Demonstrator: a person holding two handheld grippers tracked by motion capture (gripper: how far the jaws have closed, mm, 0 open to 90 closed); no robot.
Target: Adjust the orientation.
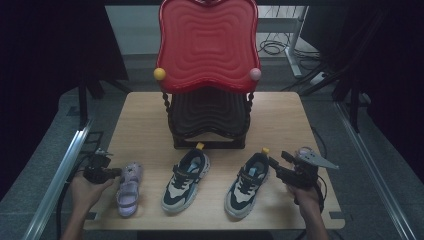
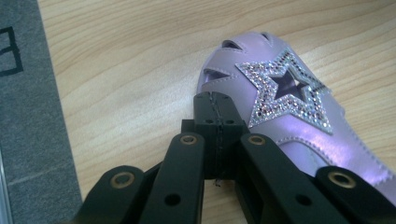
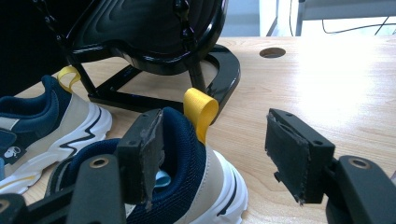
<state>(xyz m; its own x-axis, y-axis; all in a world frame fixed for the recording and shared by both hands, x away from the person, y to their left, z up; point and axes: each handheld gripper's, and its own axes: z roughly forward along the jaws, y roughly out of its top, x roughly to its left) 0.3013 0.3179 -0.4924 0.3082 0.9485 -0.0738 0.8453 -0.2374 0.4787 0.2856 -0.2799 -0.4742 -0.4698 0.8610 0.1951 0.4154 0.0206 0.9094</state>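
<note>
My right tool [image 3: 212, 156] stands released, one jaw inside the heel collar of the right-hand navy sneaker [image 1: 247, 184], in front of the two-tier shoe rack [image 1: 207, 75] on the table [image 1: 140, 110]. To grip well, I seat the padded jaws squarely across the heel wall below the yellow pull loop [image 3: 201, 112]. My left tool [image 2: 215, 122] is clenched, empty, its tip at the edge of the lilac sandal [image 2: 285, 112]. The left gripper view alone shows the rhinestone star [image 2: 285, 91]; the high view shows the second sneaker [image 1: 186, 180].

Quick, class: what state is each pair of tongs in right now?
Left tongs: closed, empty, beside the purple sandal.
Right tongs: open around the right sneaker heel, not gripping.
</note>
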